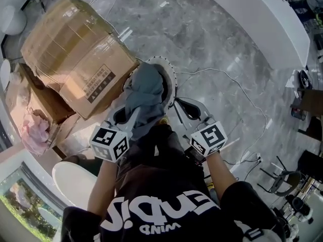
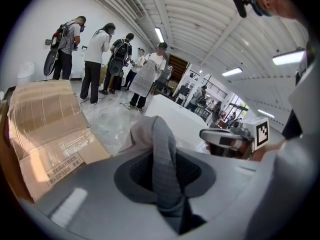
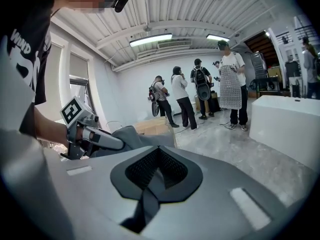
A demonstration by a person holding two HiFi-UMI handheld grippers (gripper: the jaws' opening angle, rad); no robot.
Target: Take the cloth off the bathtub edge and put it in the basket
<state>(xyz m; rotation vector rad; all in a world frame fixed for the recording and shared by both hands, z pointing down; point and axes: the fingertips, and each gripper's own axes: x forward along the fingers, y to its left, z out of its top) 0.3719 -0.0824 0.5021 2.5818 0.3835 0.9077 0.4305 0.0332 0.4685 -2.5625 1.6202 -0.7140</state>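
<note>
A grey cloth (image 1: 145, 92) hangs bunched from my left gripper (image 1: 133, 116), just over the white perforated basket (image 1: 170, 77) on the floor. In the left gripper view the jaws are shut on a fold of the cloth (image 2: 162, 159), which rises between the pads and spills forward. My right gripper (image 1: 179, 105) is beside the cloth on its right, jaws closed together with nothing between them (image 3: 156, 149). From the right gripper view the left gripper (image 3: 92, 136) and the cloth (image 3: 127, 136) show at the left. The white bathtub (image 1: 262, 19) stands at the upper right.
A large cardboard box (image 1: 75, 49) with open flaps stands right beside the basket on its left. White cables (image 1: 237, 89) trail over the grey marble floor. Several people (image 2: 100, 59) stand farther back in the room. A white round thing (image 1: 73, 180) is near my left leg.
</note>
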